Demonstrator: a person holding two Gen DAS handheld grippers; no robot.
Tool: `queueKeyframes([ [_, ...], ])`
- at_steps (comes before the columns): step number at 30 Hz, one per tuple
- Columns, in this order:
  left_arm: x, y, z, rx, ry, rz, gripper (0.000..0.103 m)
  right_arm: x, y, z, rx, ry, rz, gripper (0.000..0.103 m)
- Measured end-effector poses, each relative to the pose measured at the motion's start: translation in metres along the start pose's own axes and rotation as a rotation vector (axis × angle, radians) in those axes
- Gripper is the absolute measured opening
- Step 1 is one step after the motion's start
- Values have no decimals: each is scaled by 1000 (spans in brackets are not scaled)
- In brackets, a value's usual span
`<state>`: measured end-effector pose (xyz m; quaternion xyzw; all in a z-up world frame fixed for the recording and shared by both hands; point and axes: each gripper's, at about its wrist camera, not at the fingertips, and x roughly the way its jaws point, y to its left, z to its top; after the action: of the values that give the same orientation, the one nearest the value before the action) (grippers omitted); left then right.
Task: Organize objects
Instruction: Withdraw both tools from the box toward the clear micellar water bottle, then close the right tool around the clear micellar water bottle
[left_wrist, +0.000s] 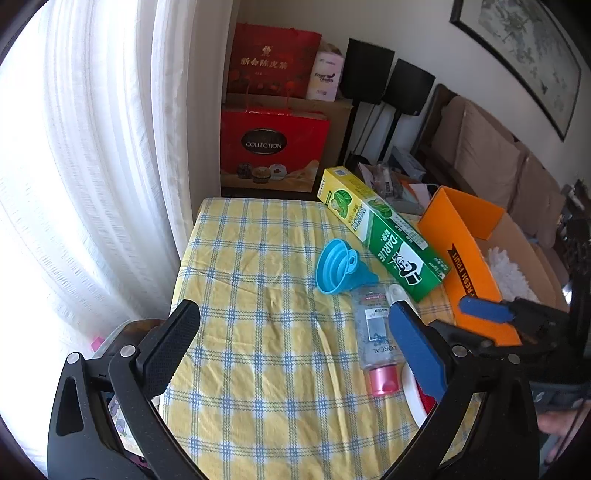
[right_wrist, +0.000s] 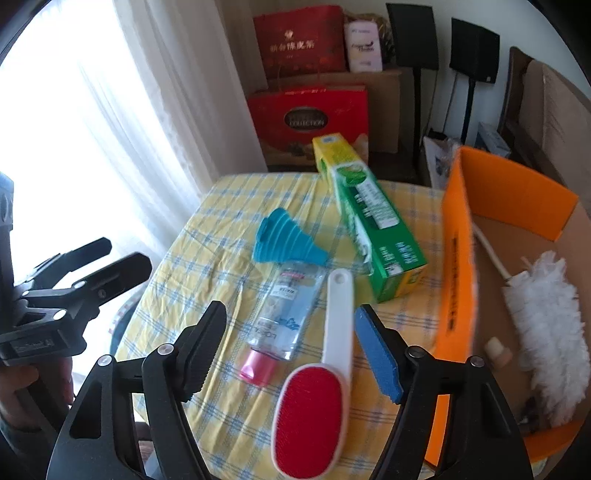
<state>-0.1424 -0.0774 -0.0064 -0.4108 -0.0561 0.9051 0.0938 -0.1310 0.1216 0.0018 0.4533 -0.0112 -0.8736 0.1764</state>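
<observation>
Two hand-held grippers over a table covered by a yellow-and-blue checked cloth (left_wrist: 258, 332). The lint brush (right_wrist: 317, 391), white-handled with a red oval pad, lies near the table's front edge; its long axis runs front to back with a slight lean, the pad end nearest the right wrist camera and the handle pointing away toward the toothpaste carton. The right gripper (right_wrist: 291, 350) hangs above it with jaws apart, one black pad on the left and one blue pad on the right; the handle lies between them in this view, with clear gaps on both sides and nothing gripped. The left gripper (left_wrist: 291, 339) is likewise spread wide and empty, over bare cloth to the left of the objects. Just left of the brush lies a clear bottle (right_wrist: 282, 310) with a pink cap, parallel to it, cap toward the camera; its label reads "L'OREAL" and "WATER". Beyond the bottle's base, a blue collapsible funnel (left_wrist: 338, 271) lies on its side, spout toward the carton. The green and yellow carton (left_wrist: 384, 229), marked "DARLIE", runs diagonally from the far edge of the table toward the orange box (left_wrist: 469, 266), whose side reads "FRESH FRUIT". Inside the box lies a white duster (right_wrist: 543, 325). Behind the table stands a red bag (left_wrist: 273, 147) marked "COLLECTION".
</observation>
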Motion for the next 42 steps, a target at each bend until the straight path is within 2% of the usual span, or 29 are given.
queueKeyframes([
  [12,35,6,24,-40,22,-41,102,45,9,2,10,59,-15,69],
  [18,53,3,25,-31,40,-48,94,62,11,0,15,75,-27,69],
  [25,71,2,22,-52,61,-80,93,78,13,-2,31,88,-36,67],
  [32,79,4,22,-63,73,-61,92,96,12,-4,27,117,-47,54],
  [37,80,6,24,-58,69,-57,92,102,17,-6,6,104,-67,51],
  [42,81,4,25,-54,65,-66,92,101,15,-8,11,94,-40,49],
])
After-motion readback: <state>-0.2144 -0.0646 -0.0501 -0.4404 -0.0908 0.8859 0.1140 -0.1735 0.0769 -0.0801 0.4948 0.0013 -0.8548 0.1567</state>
